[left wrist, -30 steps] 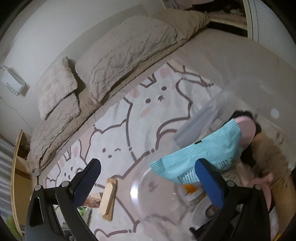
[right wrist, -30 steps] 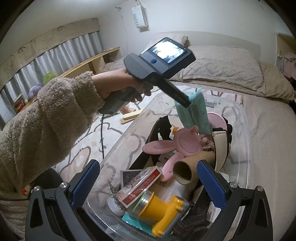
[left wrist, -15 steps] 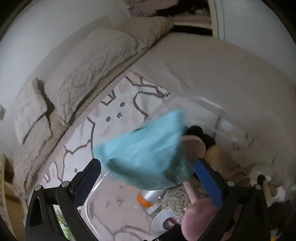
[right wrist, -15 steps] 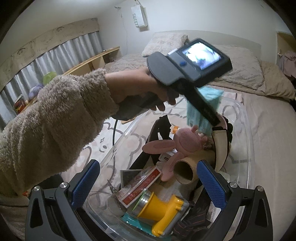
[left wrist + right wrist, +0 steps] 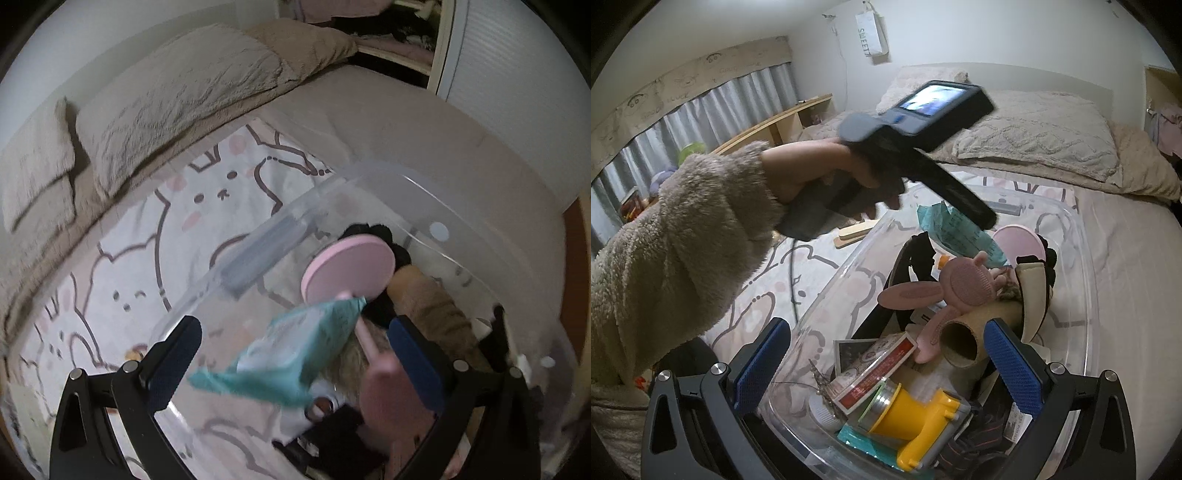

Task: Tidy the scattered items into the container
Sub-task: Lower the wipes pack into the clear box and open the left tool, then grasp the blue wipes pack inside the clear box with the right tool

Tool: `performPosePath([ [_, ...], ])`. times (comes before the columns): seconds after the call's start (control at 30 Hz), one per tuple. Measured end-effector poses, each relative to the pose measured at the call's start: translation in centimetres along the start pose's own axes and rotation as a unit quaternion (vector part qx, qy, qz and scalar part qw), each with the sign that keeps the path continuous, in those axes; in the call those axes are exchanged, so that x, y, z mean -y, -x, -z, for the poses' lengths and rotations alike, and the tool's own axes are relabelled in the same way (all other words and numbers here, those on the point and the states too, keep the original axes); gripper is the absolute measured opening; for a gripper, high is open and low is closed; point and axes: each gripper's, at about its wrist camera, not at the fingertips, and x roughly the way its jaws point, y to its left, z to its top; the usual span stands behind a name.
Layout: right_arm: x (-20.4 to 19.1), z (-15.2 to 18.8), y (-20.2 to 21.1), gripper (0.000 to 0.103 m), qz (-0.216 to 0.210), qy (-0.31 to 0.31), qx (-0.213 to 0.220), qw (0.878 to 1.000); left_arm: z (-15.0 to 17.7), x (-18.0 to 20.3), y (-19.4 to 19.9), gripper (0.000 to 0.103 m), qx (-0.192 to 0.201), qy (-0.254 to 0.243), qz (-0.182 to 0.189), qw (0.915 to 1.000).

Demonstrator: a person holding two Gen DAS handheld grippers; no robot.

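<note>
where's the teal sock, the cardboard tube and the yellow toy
teal sock [image 5: 291, 350]: left wrist view, middle of the crumpled fabric
cardboard tube [image 5: 960, 341]: right wrist view, rim of its open end
yellow toy [image 5: 916, 424]: right wrist view, middle of its yellow body

**Bedroom in soft beige**

A wide bed [image 5: 1126, 258] carries a bunny-print sheet [image 5: 207, 221] and fluffy beige pillows [image 5: 1034, 140] against plain white walls [image 5: 960, 33]. Grey pleated curtains [image 5: 713, 114] hang behind a low wooden shelf [image 5: 783, 125]. A white paper bag [image 5: 871, 35] hangs on the wall.
</note>
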Motion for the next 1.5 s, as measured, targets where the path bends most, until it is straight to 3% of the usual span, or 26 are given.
performPosePath([
  [0.1,0.1,0.0,0.1,0.103,0.016,-0.007,0.008,1.0,1.5,-0.9,1.2,0.102,0.005,0.02,0.019,0.9996],
  [0.3,1.1,0.0,0.9,0.103,0.04,-0.045,0.043,0.997,4.5,-2.6,4.1,0.102,0.059,0.076,0.058,0.9937],
  [0.5,1.5,-1.1,1.0,0.103,0.09,-0.055,0.071,0.992,7.2,-2.5,6.7,0.101,0.107,0.074,0.06,0.9897],
  [0.6,1.2,-2.6,0.7,0.084,0.12,-0.036,0.076,0.989,8.9,-2.7,8.0,0.101,0.129,0.074,0.069,0.9865],
  [0.7,0.4,-4.2,-0.2,0.072,0.167,-0.012,0.074,0.983,10.3,-3.3,9.0,0.101,0.144,0.079,0.073,0.9837],
  [0.8,-0.5,-6.4,-1.9,0.058,0.186,0.016,0.057,0.981,11.7,-4.1,10.0,0.101,0.162,0.085,0.067,0.9809],
  [0.97,-1.1,-9.5,-6.1,0.039,0.179,0.033,0.013,0.983,13.8,-5.3,11.2,0.101,0.177,0.092,0.073,0.9772],
  [1.2,-0.6,-10.7,-13.5,0.039,0.2,0.056,-0.083,0.975,16.7,-5.7,11.9,0.101,0.177,0.067,0.07,0.9795],
  [1.4,-1.4,-11.2,-18.4,0.04,0.257,0.128,-0.171,0.943,18.4,-6.5,11.8,0.101,0.174,0.064,0.08,0.9794],
  [1.47,-1.7,-11.6,-19.4,0.049,0.268,0.149,-0.195,0.932,18.8,-7.0,11.7,0.101,0.174,0.067,0.085,0.9788],
  [1.5,-1.8,-11.7,-20.0,0.06,0.267,0.158,-0.21,0.927,18.9,-7.3,11.6,0.101,0.174,0.069,0.087,0.9784],
])
